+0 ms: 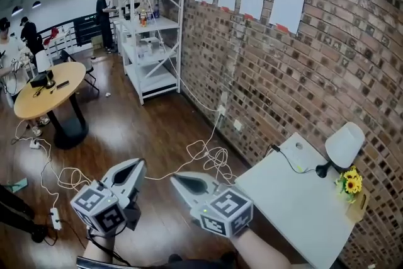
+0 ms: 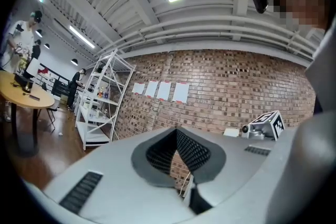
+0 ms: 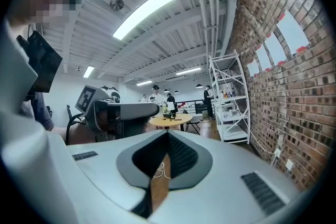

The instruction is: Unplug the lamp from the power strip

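Note:
The lamp [image 1: 344,144], with a white shade and a black base, stands on the white table [image 1: 283,198] at the right of the head view. Its black cord [image 1: 288,164] runs to the table's far corner. A white power strip [image 1: 55,217] lies on the floor at the lower left, and tangled white cords [image 1: 211,157] lie by the brick wall. My left gripper [image 1: 140,164] [image 2: 177,131] and right gripper [image 1: 174,178] [image 3: 168,132] hang side by side above the wooden floor. Both are shut and hold nothing, well away from the lamp and the strip.
A wall socket [image 1: 221,110] sits low on the brick wall. A white shelf rack [image 1: 154,28] stands against it further back. A round wooden table [image 1: 47,88] is at the left with people behind it. Yellow flowers [image 1: 350,184] stand beside the lamp.

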Available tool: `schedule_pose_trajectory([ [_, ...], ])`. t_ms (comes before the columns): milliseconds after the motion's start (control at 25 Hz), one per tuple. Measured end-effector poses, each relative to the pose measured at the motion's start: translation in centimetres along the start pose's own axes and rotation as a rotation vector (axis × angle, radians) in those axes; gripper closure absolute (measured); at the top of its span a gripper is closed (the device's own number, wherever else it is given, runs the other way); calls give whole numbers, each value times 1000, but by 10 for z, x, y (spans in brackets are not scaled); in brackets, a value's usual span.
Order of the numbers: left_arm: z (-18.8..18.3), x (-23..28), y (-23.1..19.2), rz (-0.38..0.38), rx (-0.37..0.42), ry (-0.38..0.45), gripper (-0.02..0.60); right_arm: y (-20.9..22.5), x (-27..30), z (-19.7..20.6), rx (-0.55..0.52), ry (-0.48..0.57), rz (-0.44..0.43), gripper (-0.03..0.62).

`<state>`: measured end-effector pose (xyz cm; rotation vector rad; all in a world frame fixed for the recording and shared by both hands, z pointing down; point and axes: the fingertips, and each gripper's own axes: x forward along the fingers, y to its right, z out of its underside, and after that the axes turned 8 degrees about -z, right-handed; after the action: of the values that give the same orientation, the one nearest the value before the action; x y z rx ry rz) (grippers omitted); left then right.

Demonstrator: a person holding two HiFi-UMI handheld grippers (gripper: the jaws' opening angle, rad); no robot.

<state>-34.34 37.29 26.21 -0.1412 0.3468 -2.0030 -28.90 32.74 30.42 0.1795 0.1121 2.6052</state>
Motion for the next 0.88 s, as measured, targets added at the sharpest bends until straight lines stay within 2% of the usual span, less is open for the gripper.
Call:
schedule_pose_trajectory([
  [80,-6,-11,-2,2,-25,21,577,-12,7,-2,-13,-9,-15,608],
  [200,2,-23,-14,-20,10,-6,577,-25,14,-5,-10,1,-33,608],
  [320,2,-29,-15,-11,6,-4,577,-33,19,-8,-14,6,-42,608],
  [400,11,-35,-21,-29,35,-35,577,-39,20,-7,-11,4,-50,608],
  [520,20,-38,-22,-38,30,-57,577,-45,19,-3,-8,-2,-62,608],
  [880,48,-14,-2,-42,-16,-113,577,-22,-7,17,41,1,-57,608],
])
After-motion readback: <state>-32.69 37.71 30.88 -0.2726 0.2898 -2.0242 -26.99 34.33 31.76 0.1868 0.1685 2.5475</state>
